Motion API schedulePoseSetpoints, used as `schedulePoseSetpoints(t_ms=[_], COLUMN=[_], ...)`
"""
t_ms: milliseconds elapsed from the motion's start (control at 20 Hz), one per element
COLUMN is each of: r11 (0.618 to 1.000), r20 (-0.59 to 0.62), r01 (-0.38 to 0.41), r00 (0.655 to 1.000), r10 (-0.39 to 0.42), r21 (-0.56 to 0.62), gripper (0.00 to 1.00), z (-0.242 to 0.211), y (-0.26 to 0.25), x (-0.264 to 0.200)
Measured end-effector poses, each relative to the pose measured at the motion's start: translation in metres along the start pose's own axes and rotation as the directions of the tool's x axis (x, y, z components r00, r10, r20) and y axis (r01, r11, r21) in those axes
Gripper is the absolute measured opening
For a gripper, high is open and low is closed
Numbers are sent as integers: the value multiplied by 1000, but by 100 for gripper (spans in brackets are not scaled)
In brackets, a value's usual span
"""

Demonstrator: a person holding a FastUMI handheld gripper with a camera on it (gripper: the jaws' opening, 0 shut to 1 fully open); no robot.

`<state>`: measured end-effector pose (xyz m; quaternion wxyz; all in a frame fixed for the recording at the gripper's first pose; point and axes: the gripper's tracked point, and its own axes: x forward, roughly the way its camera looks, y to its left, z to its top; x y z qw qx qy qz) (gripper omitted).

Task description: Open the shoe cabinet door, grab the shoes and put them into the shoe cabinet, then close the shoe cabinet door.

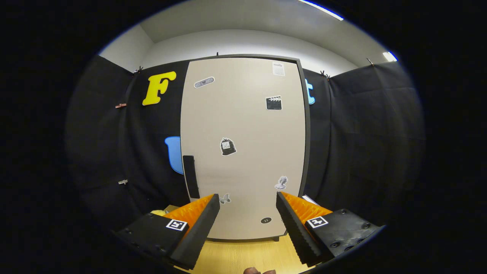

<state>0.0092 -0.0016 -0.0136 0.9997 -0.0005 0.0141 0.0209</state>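
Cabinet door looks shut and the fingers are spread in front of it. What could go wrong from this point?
The gripper is open and aimed at the middle of the shoe cabinet door, while the dark handle sits off towards the left finger; a straight advance would likely miss it. The handle is narrow and close to the door's edge, so the fingers might slip off it.

1. Shoe cabinet door [243,152]: you face a smooth, matt beige laminate panel carrying flat paper-like stickers [228,146].
2. Handle [191,177] at the door's left edge: matt, dark.
3. Floor [243,257] below the door: smooth, light wood-look.
4. Gripper [248,207], held spread before the door: its fingers [293,224] have ridged matt pads.
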Motion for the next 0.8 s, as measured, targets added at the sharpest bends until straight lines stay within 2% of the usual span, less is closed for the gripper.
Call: schedulePoseSetpoints(t_ms=[800], r11=[999], r20=[-10], r01=[-48], r00=[999], r10=[48], r21=[12], gripper=[98], z=[0], y=[-14], x=[5])
